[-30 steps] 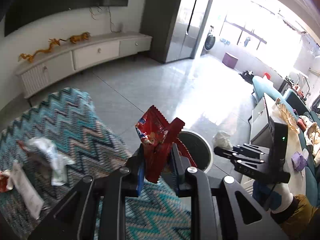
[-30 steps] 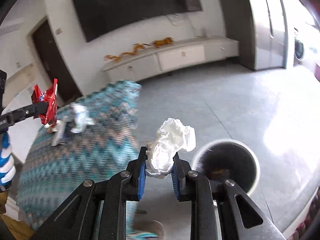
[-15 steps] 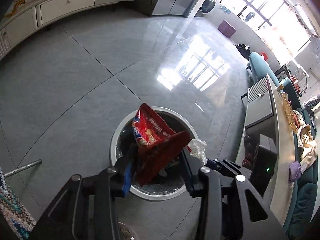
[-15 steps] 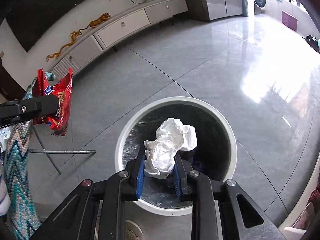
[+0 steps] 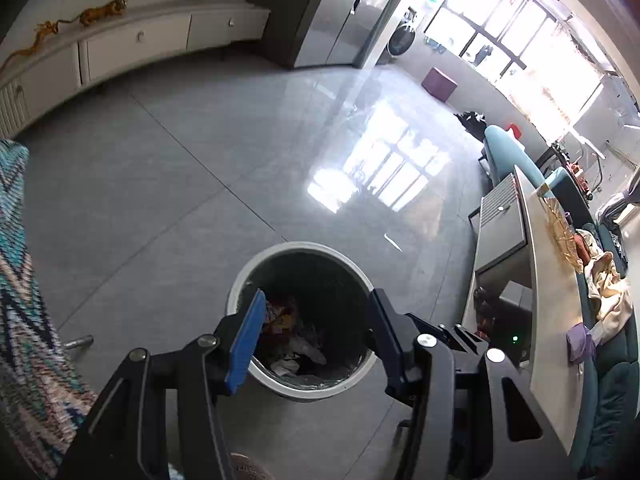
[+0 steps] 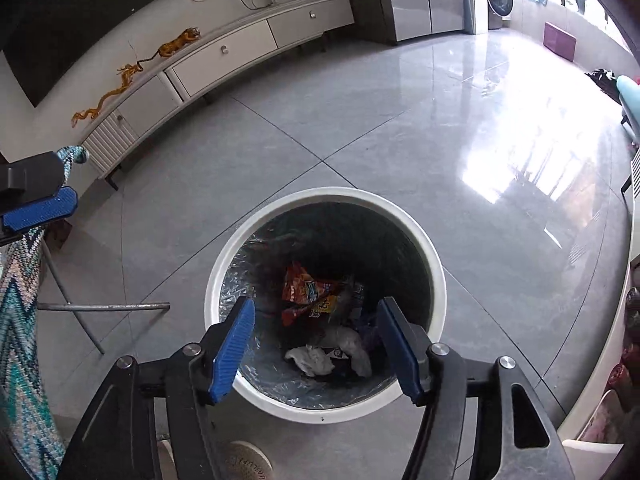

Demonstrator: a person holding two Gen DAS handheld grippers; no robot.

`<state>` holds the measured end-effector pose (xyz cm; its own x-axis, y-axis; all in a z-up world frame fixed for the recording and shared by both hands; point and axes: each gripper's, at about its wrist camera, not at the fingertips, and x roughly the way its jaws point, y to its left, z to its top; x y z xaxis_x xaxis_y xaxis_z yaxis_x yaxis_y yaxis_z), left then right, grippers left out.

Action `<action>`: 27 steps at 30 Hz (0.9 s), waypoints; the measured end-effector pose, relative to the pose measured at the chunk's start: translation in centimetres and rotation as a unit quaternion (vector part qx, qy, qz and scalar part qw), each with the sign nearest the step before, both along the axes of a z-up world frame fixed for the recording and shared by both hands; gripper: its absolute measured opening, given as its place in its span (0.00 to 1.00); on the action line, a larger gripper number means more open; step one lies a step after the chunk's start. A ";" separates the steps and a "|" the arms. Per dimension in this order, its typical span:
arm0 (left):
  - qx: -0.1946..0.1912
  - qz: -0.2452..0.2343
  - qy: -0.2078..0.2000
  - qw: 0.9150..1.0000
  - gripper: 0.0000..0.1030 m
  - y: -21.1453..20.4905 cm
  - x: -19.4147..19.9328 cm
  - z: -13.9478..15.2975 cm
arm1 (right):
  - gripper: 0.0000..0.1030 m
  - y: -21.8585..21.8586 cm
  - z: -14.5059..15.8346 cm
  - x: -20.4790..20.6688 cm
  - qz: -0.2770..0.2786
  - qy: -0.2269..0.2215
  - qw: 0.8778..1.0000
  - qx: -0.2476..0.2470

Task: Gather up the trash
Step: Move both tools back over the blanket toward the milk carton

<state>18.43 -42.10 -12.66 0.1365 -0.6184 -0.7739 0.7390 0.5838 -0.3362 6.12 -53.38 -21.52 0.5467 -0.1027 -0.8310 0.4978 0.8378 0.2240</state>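
Both hand-held grippers are held over a round white-rimmed trash bin (image 6: pixel 434 256) that stands on the grey tiled floor (image 6: pixel 400 128). In the right wrist view, the right gripper (image 6: pixel 316 340) is seen with its blue-padded jaws spread wide and opening, with nothing caught between them; the bin's mouth is framed in the gap. In the left wrist view, the left gripper (image 5: pixel 316 328) is likewise seen with its jaws apart and opening, and nothing is pinched between its pads. Trash is seen lying at the bottom of the bin, against its dark shiny liner: a red and orange snack wrapper (image 6: pixel 304 288) is found toward the middle, and crumpled white paper (image 6: pixel 316 358) is seen just beside it, toward the near wall. One blue pad of the left gripper is also caught at the left edge of the right wrist view, near a zigzag-patterned teal cloth (image 6: pixel 20 320) under which thin metal legs (image 6: pixel 104 306) are shown. A long white cabinet (image 6: pixel 224 56) is set along the far wall, with golden figurines (image 6: pixel 176 46) on its top.
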 end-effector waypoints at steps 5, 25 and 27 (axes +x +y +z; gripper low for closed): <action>-0.045 0.045 -0.080 0.995 0.50 6.0 -1.6 6.4 | 0.78 2.2 6.2 -2.5 -0.012 -0.053 0.998 -0.044; -0.057 0.235 -0.168 0.956 0.69 34.0 -4.4 15.3 | 1.00 18.8 27.1 -8.4 0.076 -0.263 0.949 -0.154; -0.053 0.258 -0.163 0.951 0.70 36.5 -3.6 14.9 | 1.00 19.9 27.6 -8.1 0.087 -0.269 0.947 -0.155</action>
